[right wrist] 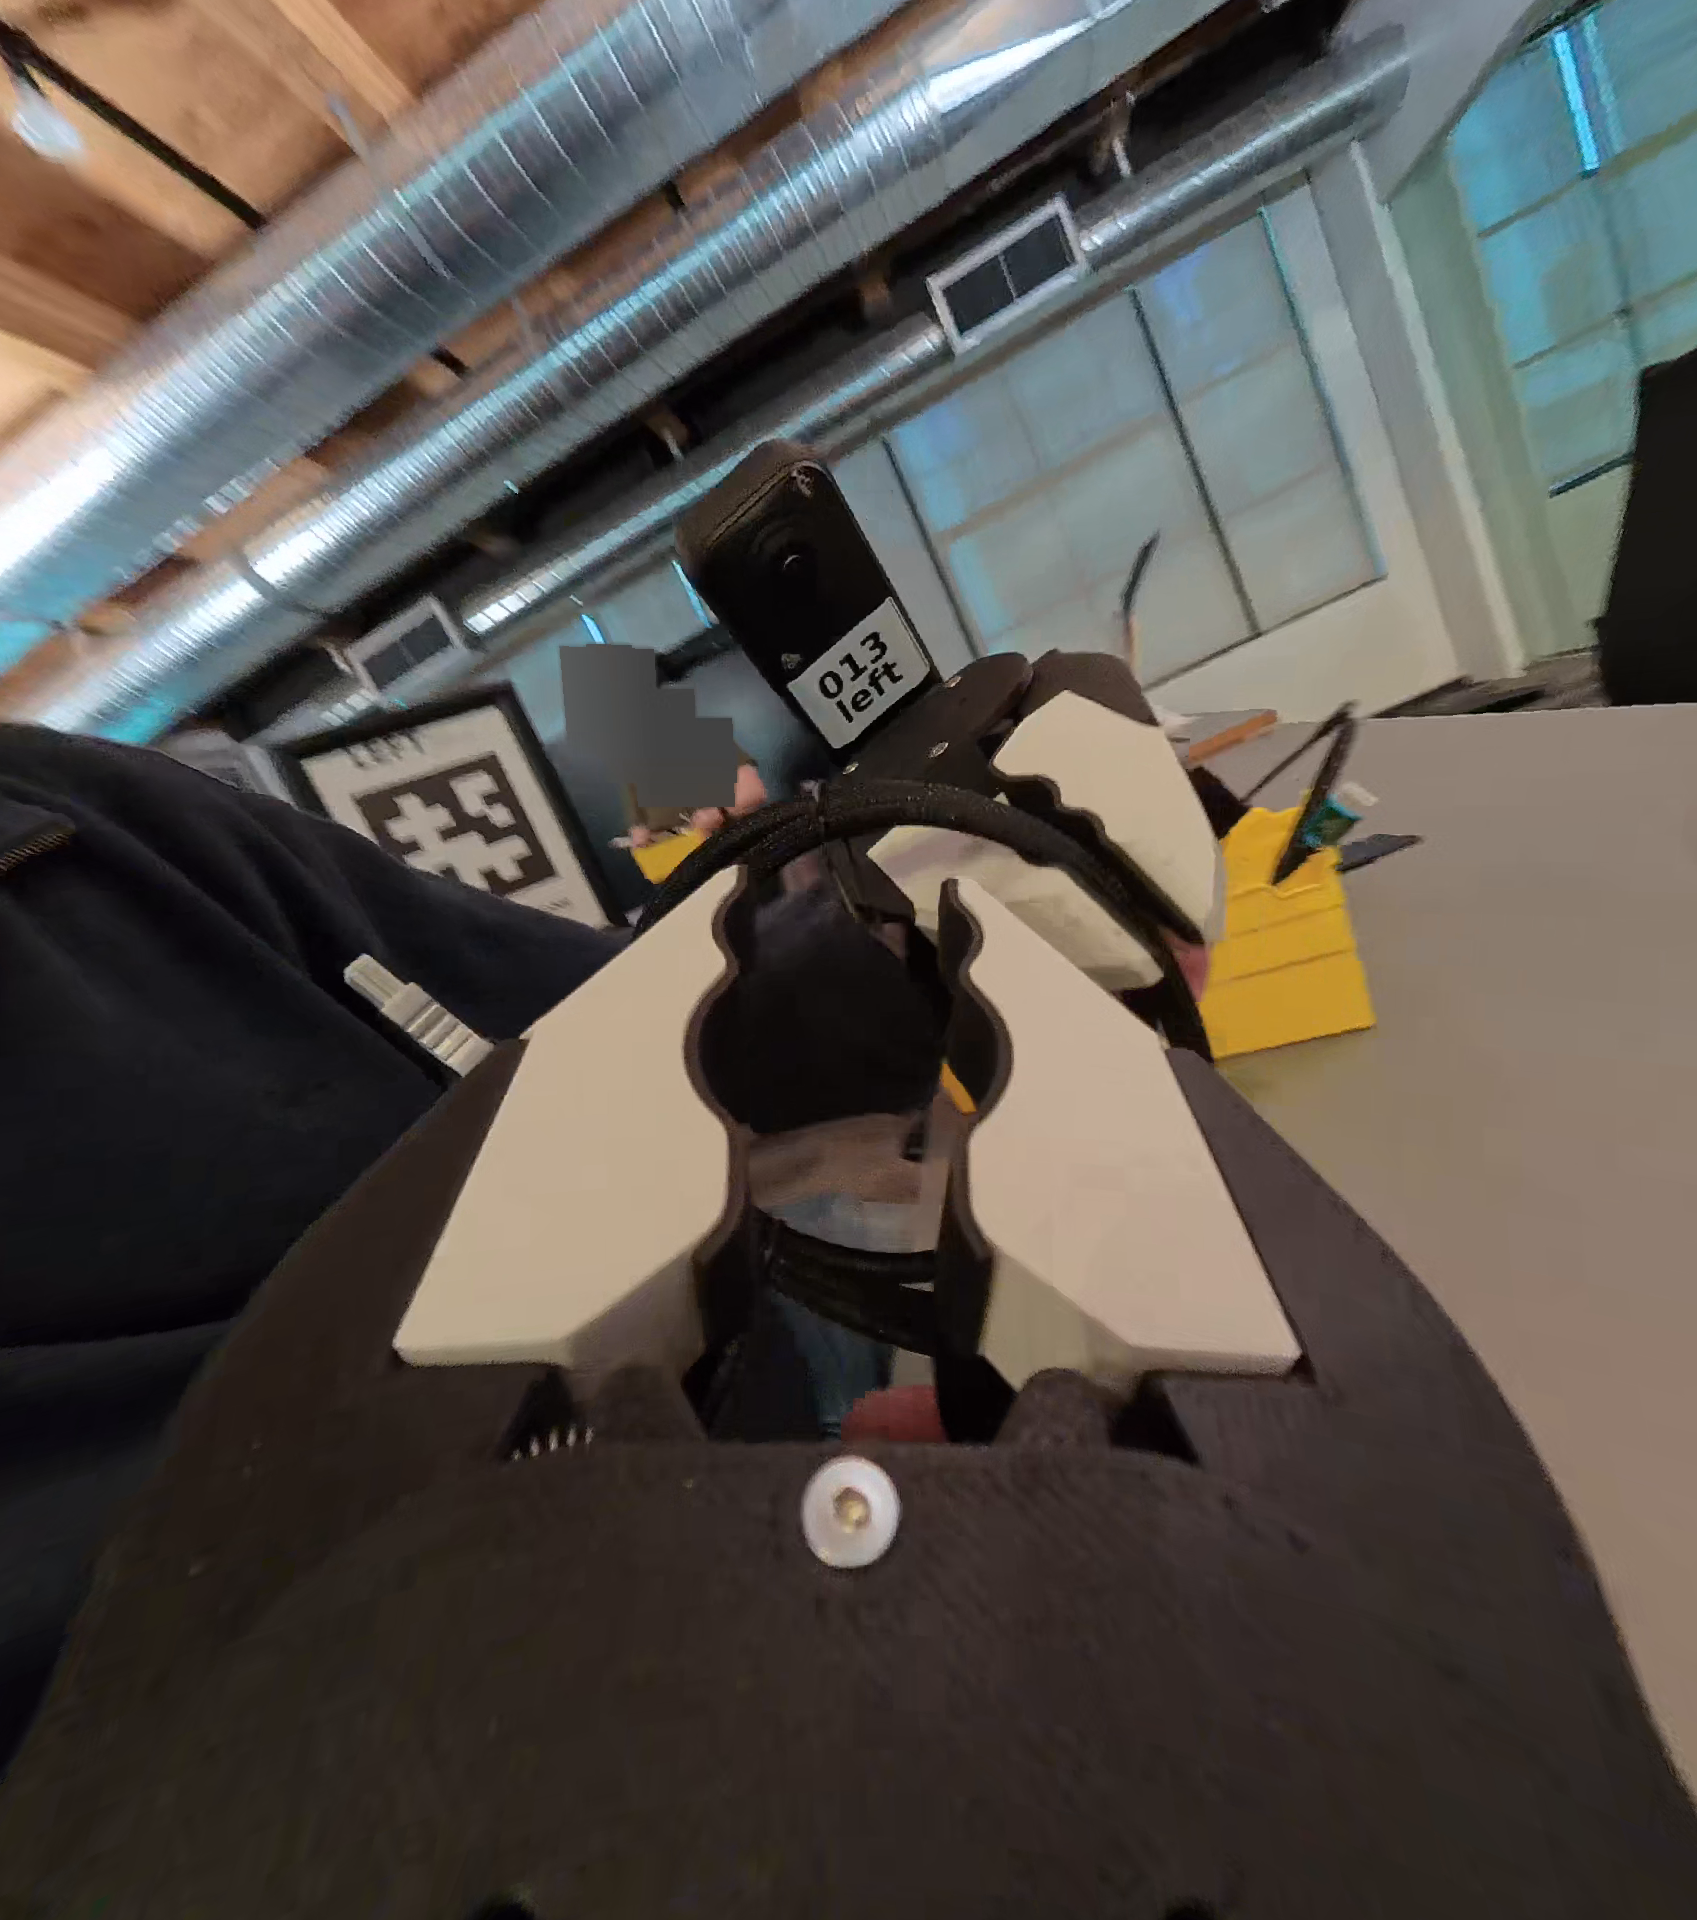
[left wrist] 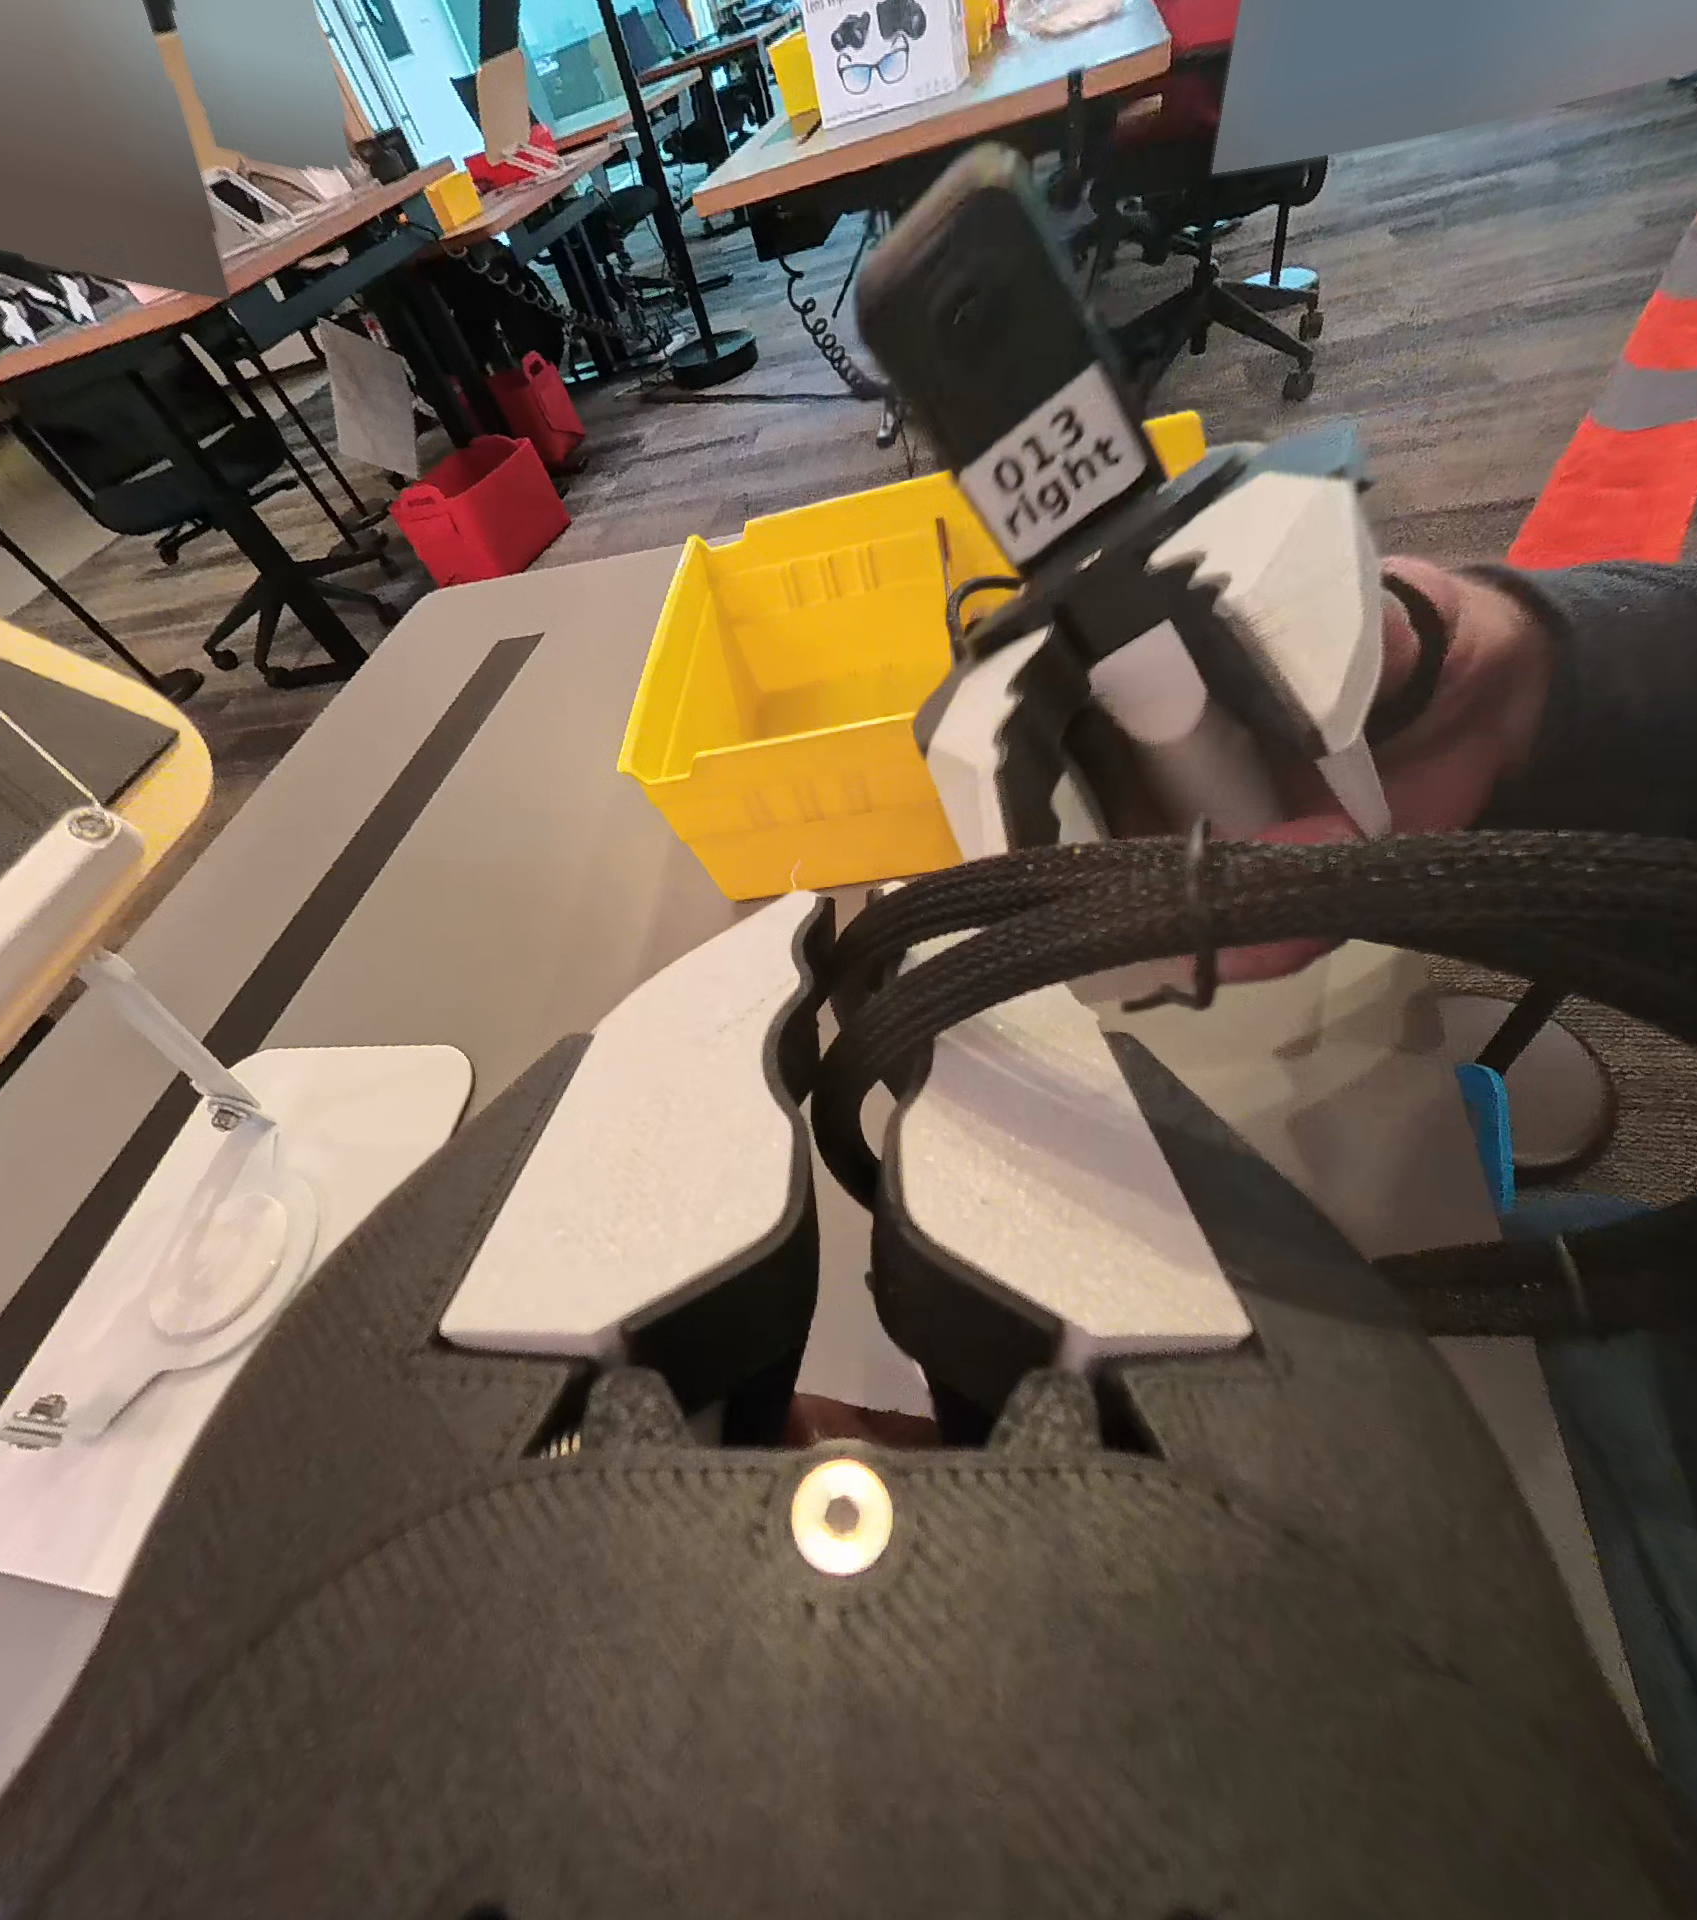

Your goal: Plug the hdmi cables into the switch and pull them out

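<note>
A coiled bundle of black braided cable (left wrist: 1291, 883), cinched with a thin black tie, fills the centre right of the left wrist view, arching across from the right edge and dropping into the gap between the left gripper's (left wrist: 839, 1039) white fingers (left wrist: 657, 1143). Those fingers stand narrow, closed on the strands at their scalloped tips. Above the bundle, in the upper right of that frame, the right gripper (left wrist: 1166, 748) is held in a person's hand (left wrist: 1446, 707), its tip just over the coil; a yellow plastic bin (left wrist: 771, 748) sits behind it on the grey table (left wrist: 470, 790).

In the right wrist view the same cable arcs across the centre of the frame just beyond the right gripper's (right wrist: 844, 914) own white fingers (right wrist: 595, 1143), which stand narrowly apart, with more black strands showing low in the gap near their base; whether they pinch the strands cannot be told. The left gripper (right wrist: 1062, 831) hangs behind the arc, upper centre. A dark sleeve (right wrist: 148, 1039) fills the left side.
</note>
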Tool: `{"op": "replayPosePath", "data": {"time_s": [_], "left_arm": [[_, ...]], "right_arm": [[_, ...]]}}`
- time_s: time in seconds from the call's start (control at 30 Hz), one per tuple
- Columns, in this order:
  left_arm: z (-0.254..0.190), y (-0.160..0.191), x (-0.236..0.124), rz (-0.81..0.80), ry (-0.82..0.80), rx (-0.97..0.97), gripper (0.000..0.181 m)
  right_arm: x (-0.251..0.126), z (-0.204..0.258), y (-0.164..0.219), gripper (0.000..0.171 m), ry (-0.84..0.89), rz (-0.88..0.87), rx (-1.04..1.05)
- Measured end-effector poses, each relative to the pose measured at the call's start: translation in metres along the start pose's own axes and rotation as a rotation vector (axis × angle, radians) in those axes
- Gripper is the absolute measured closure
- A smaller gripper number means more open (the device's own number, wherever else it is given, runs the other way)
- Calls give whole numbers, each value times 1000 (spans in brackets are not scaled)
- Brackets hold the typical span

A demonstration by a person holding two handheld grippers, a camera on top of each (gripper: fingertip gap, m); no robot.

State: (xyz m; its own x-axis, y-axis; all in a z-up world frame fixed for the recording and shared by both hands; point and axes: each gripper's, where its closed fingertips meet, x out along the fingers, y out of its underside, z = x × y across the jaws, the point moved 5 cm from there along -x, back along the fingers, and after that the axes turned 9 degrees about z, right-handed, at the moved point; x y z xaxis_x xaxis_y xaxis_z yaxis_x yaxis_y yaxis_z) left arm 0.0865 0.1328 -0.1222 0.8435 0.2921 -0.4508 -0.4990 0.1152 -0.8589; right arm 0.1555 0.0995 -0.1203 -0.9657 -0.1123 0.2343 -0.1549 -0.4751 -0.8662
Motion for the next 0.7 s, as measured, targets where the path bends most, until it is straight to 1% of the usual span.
{"op": "replayPosePath", "data": {"time_s": [0.13,0.3,0.37,0.53,0.7], "left_arm": [[1,-7,0,-3,-7,18,177],[4,-12,-1,-9,-42,46,177],[4,-13,1,-4,-57,64,177],[2,-16,5,3,-79,111,177],[5,-13,9,-6,-85,109,177]], "right_arm": [[-3,-2,6,137,-150,-100,150],[-3,-4,15,134,-288,-187,323],[-1,-5,18,136,-334,-212,380],[1,-8,19,135,-400,-283,492],[6,-12,23,137,-416,-309,567]]}}
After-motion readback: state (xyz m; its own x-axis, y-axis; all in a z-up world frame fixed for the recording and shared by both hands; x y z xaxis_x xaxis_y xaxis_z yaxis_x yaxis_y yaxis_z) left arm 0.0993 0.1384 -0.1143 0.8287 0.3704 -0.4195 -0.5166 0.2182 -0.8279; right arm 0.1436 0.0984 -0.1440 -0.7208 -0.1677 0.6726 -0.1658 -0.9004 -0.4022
